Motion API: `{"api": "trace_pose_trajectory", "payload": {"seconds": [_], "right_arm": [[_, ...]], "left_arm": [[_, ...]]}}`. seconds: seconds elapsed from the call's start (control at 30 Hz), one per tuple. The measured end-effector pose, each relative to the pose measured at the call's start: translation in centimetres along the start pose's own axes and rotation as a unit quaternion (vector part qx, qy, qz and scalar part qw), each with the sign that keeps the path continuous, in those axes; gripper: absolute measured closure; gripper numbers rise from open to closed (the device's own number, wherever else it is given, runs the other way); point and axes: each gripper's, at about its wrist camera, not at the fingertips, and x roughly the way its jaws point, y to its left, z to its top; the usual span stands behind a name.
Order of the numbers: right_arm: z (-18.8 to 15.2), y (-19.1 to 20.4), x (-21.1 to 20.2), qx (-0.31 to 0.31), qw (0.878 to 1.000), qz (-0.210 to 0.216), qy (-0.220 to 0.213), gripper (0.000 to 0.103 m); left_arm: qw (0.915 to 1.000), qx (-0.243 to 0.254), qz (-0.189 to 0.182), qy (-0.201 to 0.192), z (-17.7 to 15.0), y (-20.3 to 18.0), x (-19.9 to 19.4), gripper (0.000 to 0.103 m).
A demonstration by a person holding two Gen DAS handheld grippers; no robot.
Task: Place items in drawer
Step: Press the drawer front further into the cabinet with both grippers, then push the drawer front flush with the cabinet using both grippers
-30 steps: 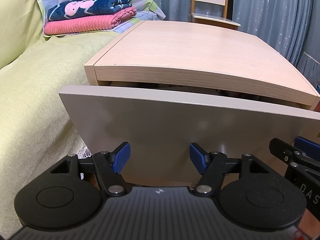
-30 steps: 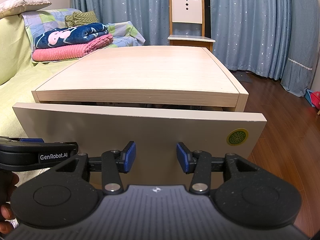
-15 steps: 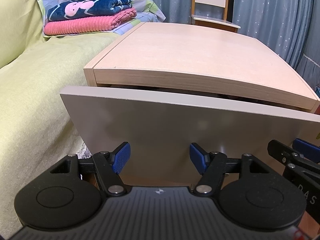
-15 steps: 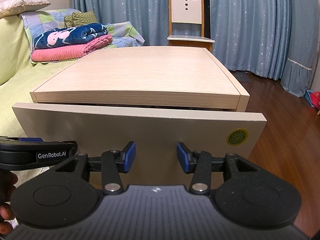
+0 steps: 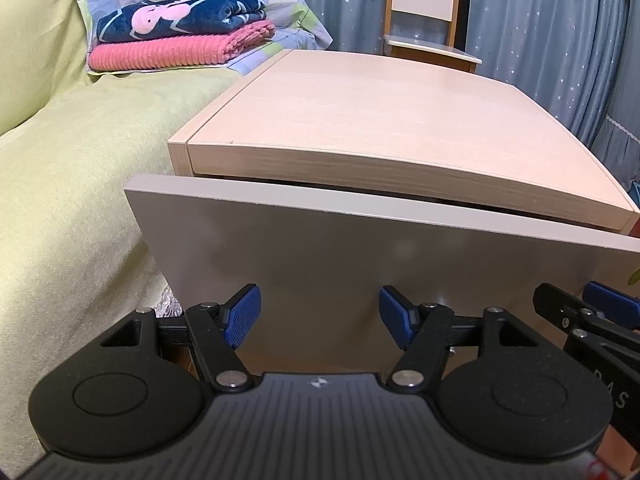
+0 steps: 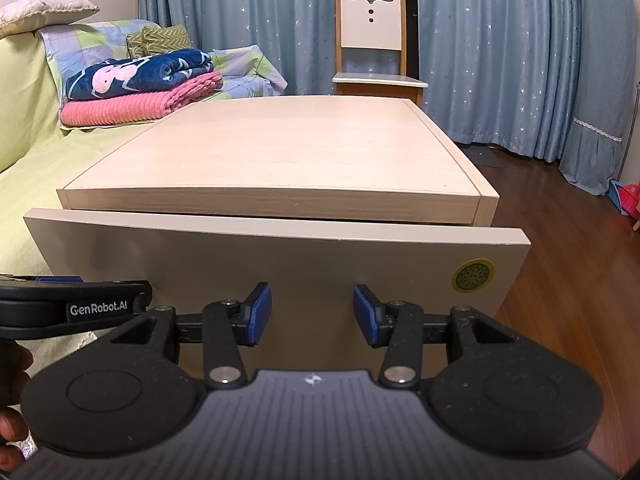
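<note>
Right up against the pale front panel of the drawer sat both tools, side by side; the left hand-held gripper had its blue pads spread wide with nothing between them, and the right hand-held gripper was spread too, a little narrower, also empty; each hung just in front of the lower part of the panel, though whether the pads touched it I could not tell. That drawer stood out only a sliver from the light wooden cabinet, a thin dark gap showing under the cabinet's bare top; nothing of the inside could be seen. A round green sticker marked the panel's right corner in the right view. Off to the left lay a bed with a yellow-green cover, and at its far end a folded pink blanket with a navy patterned blanket stacked on it; behind the cabinet stood a white-backed chair before blue starred curtains; wooden floor ran along the right. A bit of a hand showed at the right view's lower left edge.
</note>
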Motion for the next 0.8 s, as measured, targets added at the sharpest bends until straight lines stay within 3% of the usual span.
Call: {"api": "trace_pose_trajectory", "payload": {"seconds": [0.8], "right_arm": [[0.71,-0.18,0.26,0.002,1.000,-0.003,-0.010,0.062]], "left_arm": [[0.9999,-0.010,-0.004,-0.012,0.50,0.27,-0.03,0.036]]}}
